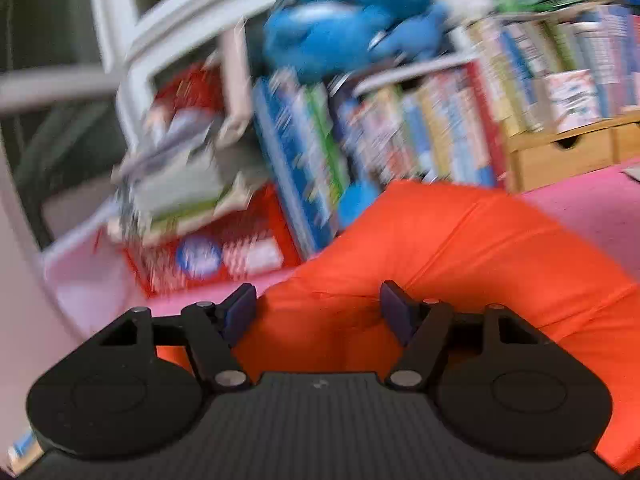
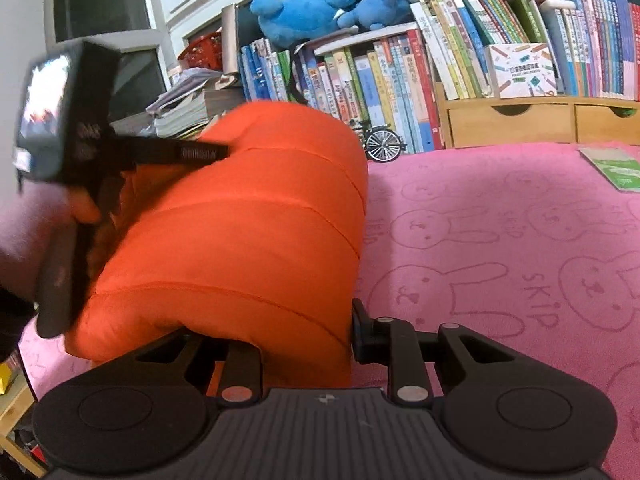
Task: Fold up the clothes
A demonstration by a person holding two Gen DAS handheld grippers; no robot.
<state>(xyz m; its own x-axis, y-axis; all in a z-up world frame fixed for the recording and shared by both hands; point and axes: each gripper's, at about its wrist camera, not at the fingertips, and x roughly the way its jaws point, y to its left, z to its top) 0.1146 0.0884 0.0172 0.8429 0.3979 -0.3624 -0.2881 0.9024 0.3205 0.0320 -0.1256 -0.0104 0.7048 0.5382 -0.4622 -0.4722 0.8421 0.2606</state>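
The left tongs point slightly downward over a puffy, quilted bright-orange jacket, their two blue-padded fingers standing well apart with orange fabric bulging up between them; neither pad visibly presses on the cloth, and the view behind is smeared with blur. From the right wrist view the same left tool enters at the far left edge, a person's hand wrapped around its black handle, its long black finger laid across the top of the jacket's roll.

The right tongs sit low at the jacket's near end — the jaws are drawn in fairly narrow and clamp a thick fold of the orange fabric, which swallows the left finger while the right finger stands against the fold's edge.

The jacket is one piece, bunched into a fat roll on a pink cloth printed with rabbit outlines that covers the bench. Behind it stand two tiers of upright picture books, two wooden drawers side by side, one small model bicycle, a heap of blue plush toys — their number is hard to tell — and one green booklet lying flat at the right.
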